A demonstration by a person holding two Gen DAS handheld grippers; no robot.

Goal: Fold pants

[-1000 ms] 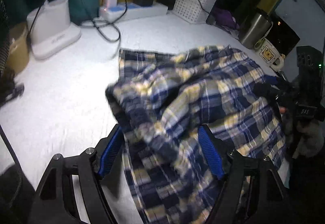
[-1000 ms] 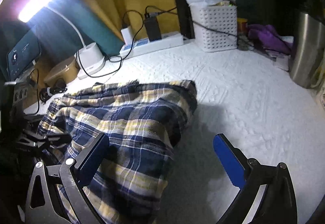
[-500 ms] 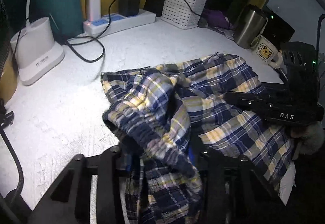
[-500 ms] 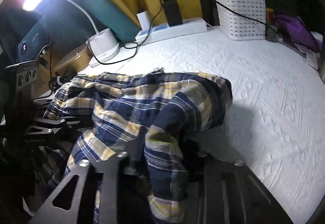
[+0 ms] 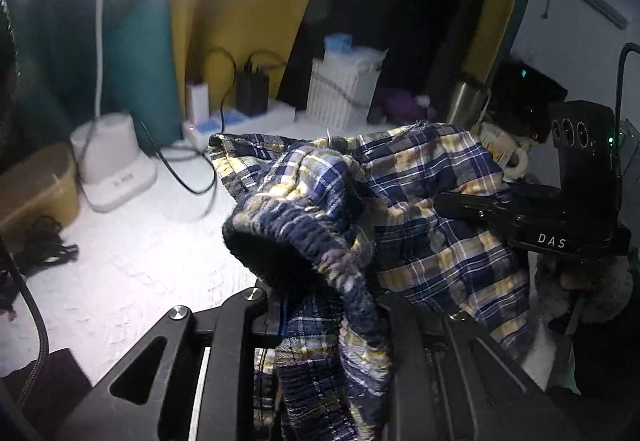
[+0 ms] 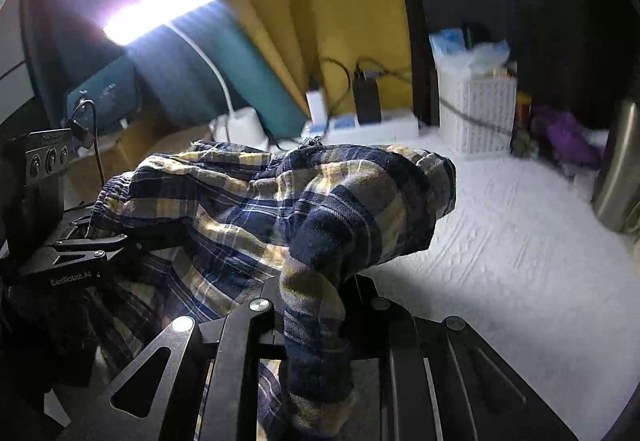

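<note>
The pants [image 5: 432, 209] are blue, yellow and white plaid with a dark elastic waistband. My left gripper [image 5: 324, 317] is shut on the waistband end and holds it lifted off the white table [image 5: 132, 273]. My right gripper [image 6: 316, 309] is shut on the other end of the pants [image 6: 280, 209] and holds it raised too. The cloth hangs bunched between the two grippers. Each gripper shows in the other's view, the right one in the left wrist view [image 5: 460, 203] and the left one in the right wrist view [image 6: 116, 243]. The fingertips are hidden by cloth.
At the table's back stand a white lamp base [image 5: 112, 169], a power strip with chargers [image 5: 240, 117] and loose cables, a white basket [image 5: 344, 93] and a steel flask [image 6: 616, 169]. A mug [image 5: 508, 157] and purple cloth [image 6: 568, 137] lie at the right.
Both grippers closed on the pants' ends and then lifted them off the table. The cloth has risen and bunched; the cameras tilted up toward the back wall.
</note>
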